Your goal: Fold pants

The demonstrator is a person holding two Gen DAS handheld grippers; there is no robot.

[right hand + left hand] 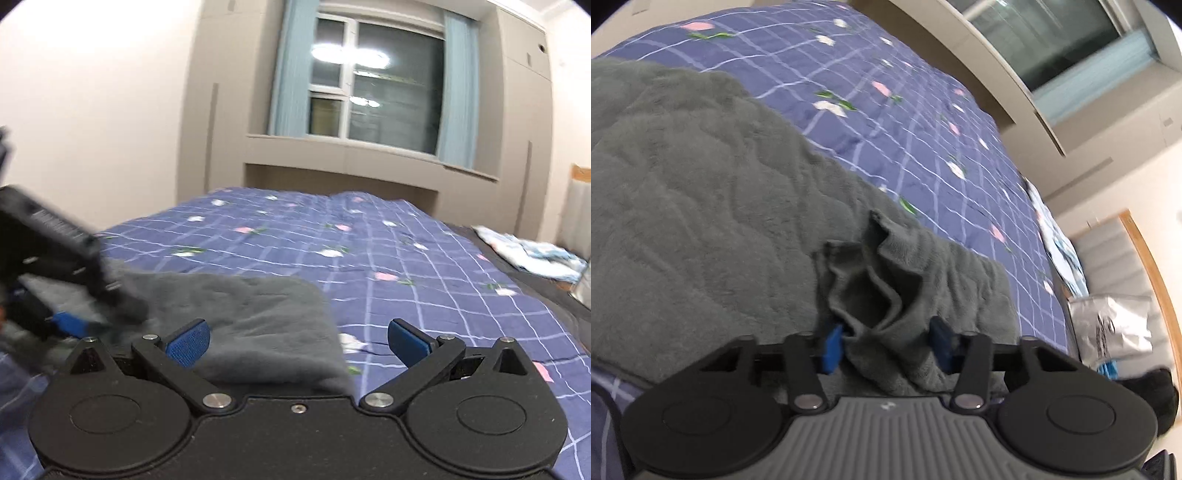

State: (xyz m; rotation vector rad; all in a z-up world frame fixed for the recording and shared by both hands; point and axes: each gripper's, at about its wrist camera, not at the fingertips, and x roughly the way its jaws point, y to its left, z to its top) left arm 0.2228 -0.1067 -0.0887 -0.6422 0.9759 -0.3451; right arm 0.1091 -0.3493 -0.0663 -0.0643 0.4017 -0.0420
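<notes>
My left gripper (888, 341) tilts down over the grey pants (701, 177), which lie spread on the blue checked quilt (886, 110) of the bed, and a bunched fold of the fleece sits between its blue pads (833, 345), which look to be pinching it. My right gripper (297, 341) points nearly level across the bed towards the window (373, 81), its jaws spread wide and gripping nothing, with a corner of the pants lying just below them. In that view my left gripper shows blurred at the left edge, low over the cloth.
</notes>
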